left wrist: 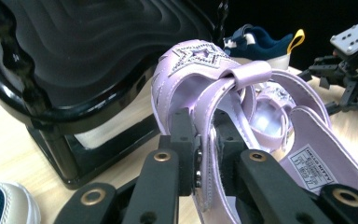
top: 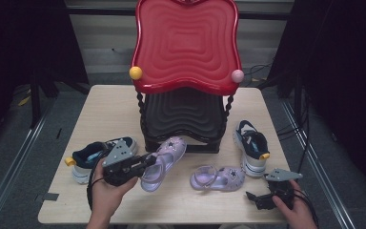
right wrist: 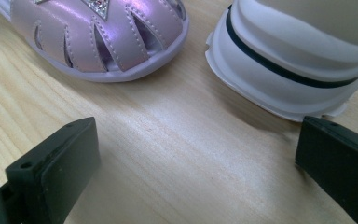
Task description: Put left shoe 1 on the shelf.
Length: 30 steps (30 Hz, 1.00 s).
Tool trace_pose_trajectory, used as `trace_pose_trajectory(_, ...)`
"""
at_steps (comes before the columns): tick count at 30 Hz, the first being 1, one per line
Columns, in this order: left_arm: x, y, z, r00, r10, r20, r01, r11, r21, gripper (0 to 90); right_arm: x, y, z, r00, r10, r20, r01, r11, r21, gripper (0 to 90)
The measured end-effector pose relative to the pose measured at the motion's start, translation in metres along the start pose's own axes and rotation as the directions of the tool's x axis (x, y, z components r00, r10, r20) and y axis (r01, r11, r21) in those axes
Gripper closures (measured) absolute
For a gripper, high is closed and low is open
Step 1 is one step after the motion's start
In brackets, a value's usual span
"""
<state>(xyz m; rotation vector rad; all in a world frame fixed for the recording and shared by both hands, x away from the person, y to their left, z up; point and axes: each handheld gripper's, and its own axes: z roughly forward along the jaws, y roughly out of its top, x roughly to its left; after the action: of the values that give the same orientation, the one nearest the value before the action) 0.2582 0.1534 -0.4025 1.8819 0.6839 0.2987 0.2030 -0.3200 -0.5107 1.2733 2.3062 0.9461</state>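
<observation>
Left gripper: clenched on the heel strap of a lilac sandal; in the left gripper view the strap runs between the two black jaws, pressed from both sides. Sandal extends ahead of the gripper, toe with star raised and lying against the front edge of the black rack tier.

Right gripper: released, jaws wide apart, nothing between them, low over the bench at its near right corner.

Second sandal flat on the bench, just ahead-left of the right gripper. Navy sneaker beside it. Other sneaker behind the left gripper. Red tier on top, farthest.
</observation>
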Motion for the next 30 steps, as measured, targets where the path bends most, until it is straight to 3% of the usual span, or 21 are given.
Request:
trace_pose_trajectory(16,0.003,0.017,0.006,0.9982,-0.01,-0.058,0.008,0.9992,-0.039,81.6,0.0,0.0,0.0,1.0,0.0,0.0,0.0,1.0,0.0,0.0)
trace_pose_trajectory(27,0.008,0.025,0.015,0.9894,-0.024,-0.143,0.014,0.9974,-0.07,81.6,0.0,0.0,0.0,1.0,0.0,0.0,0.0,1.0,0.001,0.0)
trace_pose_trajectory(30,0.009,0.026,0.017,0.9884,-0.024,-0.15,0.013,0.9972,-0.073,81.5,0.0,0.0,0.0,1.0,0.001,0.0,-0.001,1.0,0.001,0.0)
